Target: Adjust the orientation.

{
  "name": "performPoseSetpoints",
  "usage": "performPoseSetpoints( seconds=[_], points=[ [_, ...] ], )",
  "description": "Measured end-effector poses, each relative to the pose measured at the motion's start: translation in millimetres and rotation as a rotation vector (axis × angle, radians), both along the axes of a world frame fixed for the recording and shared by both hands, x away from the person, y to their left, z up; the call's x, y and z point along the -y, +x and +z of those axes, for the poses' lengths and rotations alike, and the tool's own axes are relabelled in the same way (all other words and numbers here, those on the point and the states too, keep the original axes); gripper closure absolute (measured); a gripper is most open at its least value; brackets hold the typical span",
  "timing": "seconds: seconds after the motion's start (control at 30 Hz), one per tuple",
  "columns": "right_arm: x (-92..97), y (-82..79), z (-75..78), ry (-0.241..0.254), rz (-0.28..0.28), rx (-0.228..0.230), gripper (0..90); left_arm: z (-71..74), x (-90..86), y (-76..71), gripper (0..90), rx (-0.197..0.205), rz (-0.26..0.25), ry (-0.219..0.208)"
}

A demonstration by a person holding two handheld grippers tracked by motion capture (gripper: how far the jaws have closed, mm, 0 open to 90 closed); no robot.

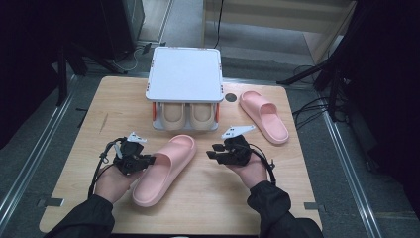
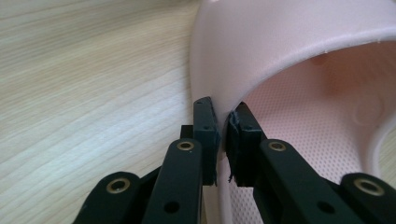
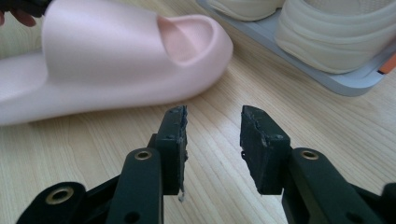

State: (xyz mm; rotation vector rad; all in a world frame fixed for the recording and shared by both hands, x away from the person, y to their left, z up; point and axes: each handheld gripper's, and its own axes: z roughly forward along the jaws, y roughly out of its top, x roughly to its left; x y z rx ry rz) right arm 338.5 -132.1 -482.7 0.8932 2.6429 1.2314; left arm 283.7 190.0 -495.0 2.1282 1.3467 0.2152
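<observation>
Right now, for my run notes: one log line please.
left gripper: shut on pink slipper strap | right gripper: open, nothing held | second slipper: on table

Left gripper point(image 1: 148, 159): fingers point(image 2: 205, 135) clamped on slipper strap point(image 2: 219, 100), pointing right | Right gripper point(image 1: 214, 151): fingers point(image 3: 173, 135) apart, nothing between, pointing left | Both forearms low.

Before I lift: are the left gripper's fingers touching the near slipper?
Touching. The left gripper view shows the left gripper with both fingers pressed on the strap edge of the near slipper, one finger on each side.
</observation>
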Motion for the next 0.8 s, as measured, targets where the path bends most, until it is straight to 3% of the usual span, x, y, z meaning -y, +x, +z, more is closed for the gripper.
performPoseSetpoints(
  seconds=[0.13, 0.2, 0.37, 0.5, 0.57, 0.7, 0.8],
  points=[
    [-2.9, 1.0, -3.4, 0.005, -0.002, -0.012, 64.2, -2.2, 1.4, -0.1, 78.3, 0.0, -0.023, 0.004],
    [-5.4, 2.3, -6.4, 0.001, -0.004, -0.017, 65.6, -2.5, 1.5, -1.1, 74.6, -0.006, -0.043, -0.015],
    [-11.3, 4.1, -12.1, -0.012, -0.007, -0.017, 68.9, 8.4, -8.2, -8.6, 64.9, 0.034, -0.088, -0.073],
    [-19.2, 2.7, -16.6, -0.014, -0.011, -0.007, 79.1, 9.7, -22.8, -10.5, 70.7, 0.036, -0.084, -0.076],
    [-21.3, 2.8, -18.2, -0.007, -0.006, -0.008, 79.7, 9.1, -25.2, -10.3, 72.1, 0.034, -0.076, -0.082],
    [-36.1, 1.0, -31.5, 0.01, -0.004, -0.058, 81.6, -1.4, -29.7, -7.8, 77.8, -0.01, -0.084, -0.073],
    [-41.9, 0.1, -34.7, 0.005, 0.008, -0.061, 81.6, -6.1, -29.4, -7.4, 79.0, -0.031, -0.1, -0.056]
  ],
)
